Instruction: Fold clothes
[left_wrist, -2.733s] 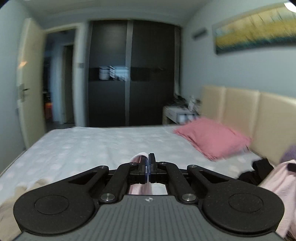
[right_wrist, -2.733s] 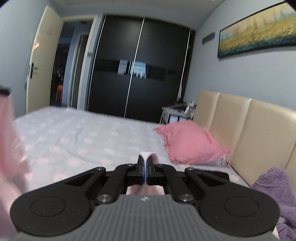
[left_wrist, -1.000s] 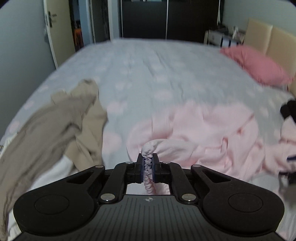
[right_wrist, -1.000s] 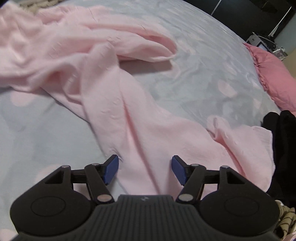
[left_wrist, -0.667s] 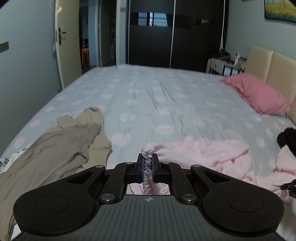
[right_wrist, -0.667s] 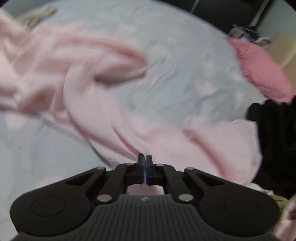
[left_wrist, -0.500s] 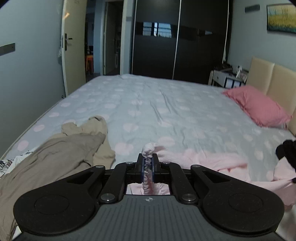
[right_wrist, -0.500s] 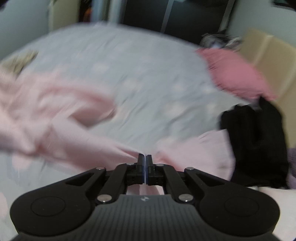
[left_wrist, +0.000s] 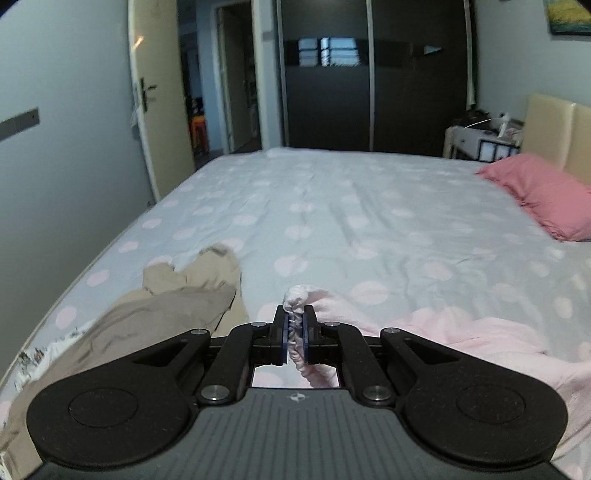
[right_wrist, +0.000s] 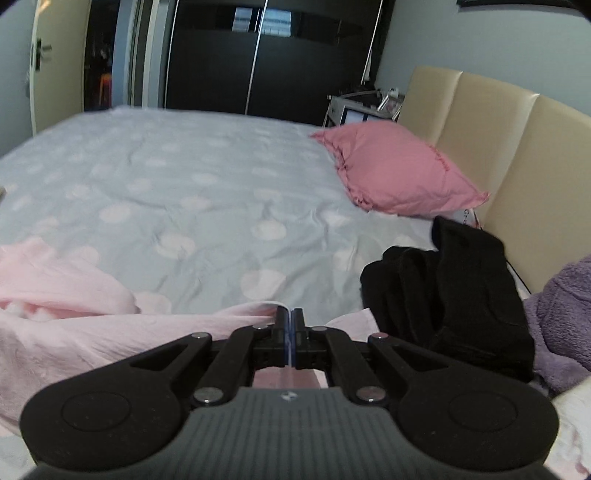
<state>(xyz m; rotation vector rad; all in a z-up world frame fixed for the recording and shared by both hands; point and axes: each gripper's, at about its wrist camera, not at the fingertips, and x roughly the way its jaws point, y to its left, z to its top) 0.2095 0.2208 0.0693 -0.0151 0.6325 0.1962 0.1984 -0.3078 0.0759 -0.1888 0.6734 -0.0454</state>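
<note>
A pale pink garment (left_wrist: 461, 332) lies across the near part of the bed; it also shows in the right wrist view (right_wrist: 74, 325). My left gripper (left_wrist: 294, 321) is shut on a bunched fold of it, which sticks up between the jaws. My right gripper (right_wrist: 290, 321) is shut on a thin edge of the same pink garment, which stretches away to the left. Both grippers are held low over the bed's near edge.
A grey bed sheet with pale dots (left_wrist: 351, 206) stretches ahead. A beige garment (left_wrist: 159, 310) lies at the left. A black garment (right_wrist: 450, 284) and a purple fleece (right_wrist: 561, 314) lie at the right. A pink pillow (right_wrist: 395, 170) rests by the cream headboard (right_wrist: 517, 122).
My right gripper was open over the pink garment, then shut on its edge and lifted. Both views have tilted up from the bed to the room. The left gripper has kept its hold.
</note>
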